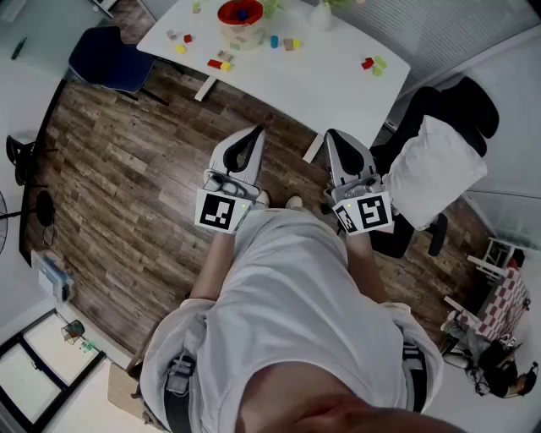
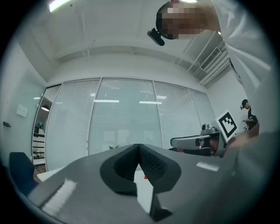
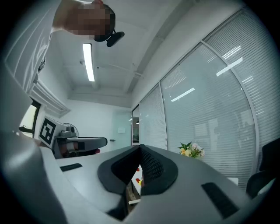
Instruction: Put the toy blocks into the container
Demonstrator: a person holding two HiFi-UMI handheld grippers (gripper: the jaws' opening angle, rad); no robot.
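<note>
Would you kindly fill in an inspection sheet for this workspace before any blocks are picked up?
Surface: white table, with blocks spread across it.
Job's things: red container on the table, a blue piece inside; toy blocks scattered around it, a few more near the right corner.
Clutter: flowers at the table's far side.
Grippers: left claw and right claw both shut and empty, held over the floor short of the table.
Cables: nothing seen.
Surroundings: wood floor; blue chair at the left; black chair with a white cloth at the right.
</note>
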